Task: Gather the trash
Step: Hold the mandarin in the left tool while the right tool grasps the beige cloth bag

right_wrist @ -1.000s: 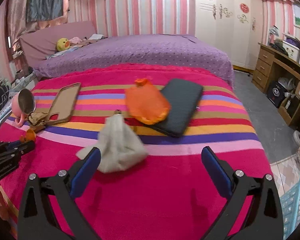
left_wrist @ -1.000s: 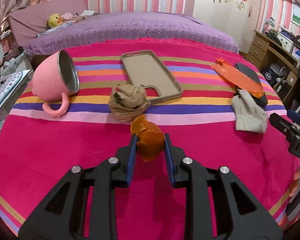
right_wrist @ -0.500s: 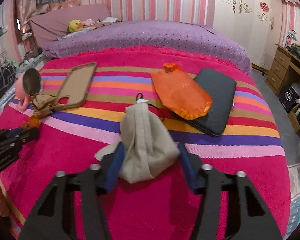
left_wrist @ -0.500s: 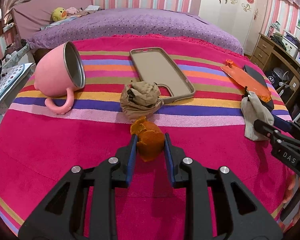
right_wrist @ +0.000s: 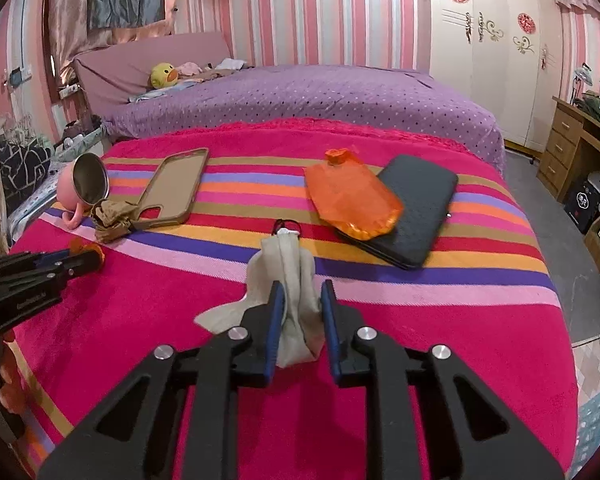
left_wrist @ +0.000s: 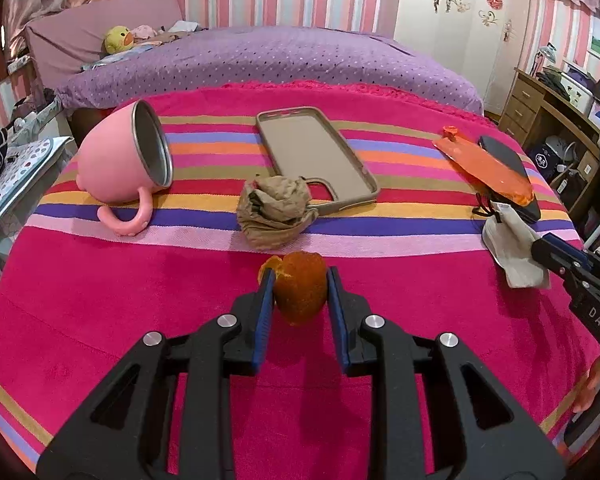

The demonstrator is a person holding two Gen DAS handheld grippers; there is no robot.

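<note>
Your left tongs pinch a dimpled, curled orange peel; your right tongs, just closing, squeeze a limp beige cloth pouch at twelve o'clock

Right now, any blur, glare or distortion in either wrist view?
Left wrist view: sharp; fisheye bows the striped blanket; dark vignette in the corners. Right wrist view: same bowing, sharp centre, mild sheen on the orange plastic bag, no harsh glare.
</note>
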